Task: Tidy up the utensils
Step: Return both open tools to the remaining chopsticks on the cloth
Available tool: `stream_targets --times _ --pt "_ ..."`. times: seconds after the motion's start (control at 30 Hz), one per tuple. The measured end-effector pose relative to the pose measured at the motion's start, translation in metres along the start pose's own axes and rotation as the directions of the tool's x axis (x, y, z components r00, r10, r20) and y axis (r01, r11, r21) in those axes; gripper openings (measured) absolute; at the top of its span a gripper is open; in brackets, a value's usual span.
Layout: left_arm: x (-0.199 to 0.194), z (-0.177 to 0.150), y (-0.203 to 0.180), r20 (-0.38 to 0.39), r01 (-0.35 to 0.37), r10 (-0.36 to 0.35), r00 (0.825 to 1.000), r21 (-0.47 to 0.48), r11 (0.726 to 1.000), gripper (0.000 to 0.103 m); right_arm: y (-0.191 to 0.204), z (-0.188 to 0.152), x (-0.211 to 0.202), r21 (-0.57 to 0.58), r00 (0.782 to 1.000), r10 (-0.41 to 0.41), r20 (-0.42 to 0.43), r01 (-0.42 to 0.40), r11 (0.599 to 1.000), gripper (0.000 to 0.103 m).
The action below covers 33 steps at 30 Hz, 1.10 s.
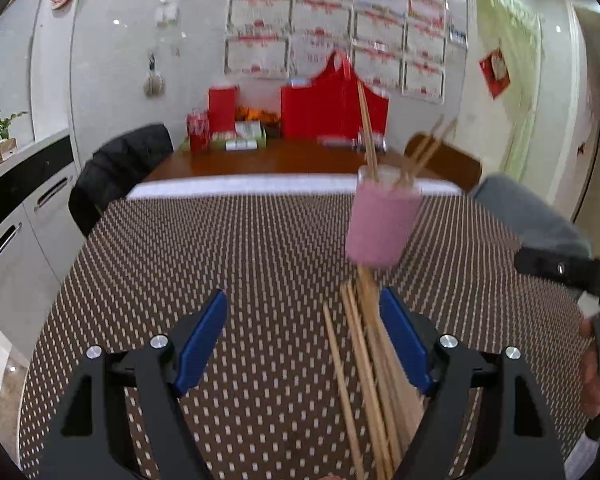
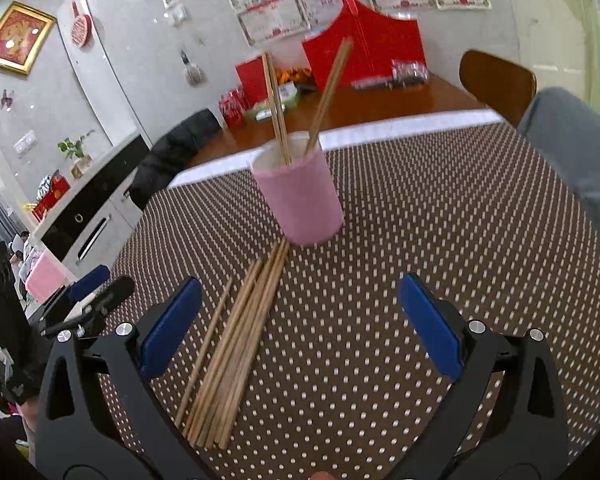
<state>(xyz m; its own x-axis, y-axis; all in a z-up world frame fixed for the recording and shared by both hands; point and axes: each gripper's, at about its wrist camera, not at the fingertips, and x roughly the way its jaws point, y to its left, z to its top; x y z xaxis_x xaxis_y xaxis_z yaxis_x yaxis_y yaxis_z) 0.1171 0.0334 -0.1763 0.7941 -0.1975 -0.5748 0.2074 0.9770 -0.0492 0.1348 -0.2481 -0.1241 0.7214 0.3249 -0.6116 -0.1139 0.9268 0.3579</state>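
I have my left hand-held gripper [image 1: 302, 336] low over the table [image 1: 220, 248], level and facing forward, blue fingers [image 1: 204, 336] spread wide with nothing between them. The loose chopsticks [image 1: 366, 360] lie flat just inside its right finger. My right hand-held gripper [image 2: 300, 320] is likewise low, wide open and empty; the chopsticks [image 2: 236, 344] lie beside its left finger, their tips reaching the foot of the pink cup [image 2: 300, 196]. The cup [image 1: 382, 224] stands upright ahead of both, holding a few chopsticks that lean against its rim.
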Motion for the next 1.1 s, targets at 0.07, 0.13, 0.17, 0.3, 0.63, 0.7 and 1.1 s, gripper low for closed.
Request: stream_targets --times 0.07,0.13,0.17,0.3,0.63,0.7,1.1 --pt "0.005 -0.010 -0.001 -0.036 0.003 -0.002 0.999 0.012 1.000 0.077 0.000 -0.009 0.008 0.002 0.999 -0.008 -0.032 0.008 1.000 0.097" --pt "0.013 -0.022 -0.003 -0.086 0.004 -0.002 0.996 0.026 1.000 0.077 0.004 -0.018 0.017 -0.018 0.997 -0.014 -0.071 0.013 1.000 0.097" --pt "0.016 -0.027 -0.003 -0.106 0.009 -0.006 0.994 0.030 1.000 0.077 0.006 -0.022 0.020 -0.027 0.996 -0.019 -0.082 0.017 0.999 0.097" --pt "0.032 -0.044 -0.005 -0.175 0.020 -0.011 0.984 0.048 0.999 0.077 0.016 -0.038 0.038 -0.081 0.988 -0.043 -0.146 0.031 0.996 0.097" --pt "0.057 -0.052 0.006 -0.280 0.024 -0.024 0.960 -0.004 1.000 0.077 0.024 -0.057 0.068 -0.141 0.974 -0.086 -0.212 0.057 0.988 0.097" --pt "0.058 -0.053 0.005 -0.284 0.015 -0.014 0.959 0.002 1.000 0.077 0.020 -0.057 0.073 -0.126 0.972 -0.077 -0.222 0.050 0.991 0.097" --pt "0.055 -0.052 0.006 -0.289 -0.008 0.011 0.957 0.012 1.000 0.077 0.019 -0.061 0.081 -0.136 0.966 -0.110 -0.235 0.079 0.987 0.097"
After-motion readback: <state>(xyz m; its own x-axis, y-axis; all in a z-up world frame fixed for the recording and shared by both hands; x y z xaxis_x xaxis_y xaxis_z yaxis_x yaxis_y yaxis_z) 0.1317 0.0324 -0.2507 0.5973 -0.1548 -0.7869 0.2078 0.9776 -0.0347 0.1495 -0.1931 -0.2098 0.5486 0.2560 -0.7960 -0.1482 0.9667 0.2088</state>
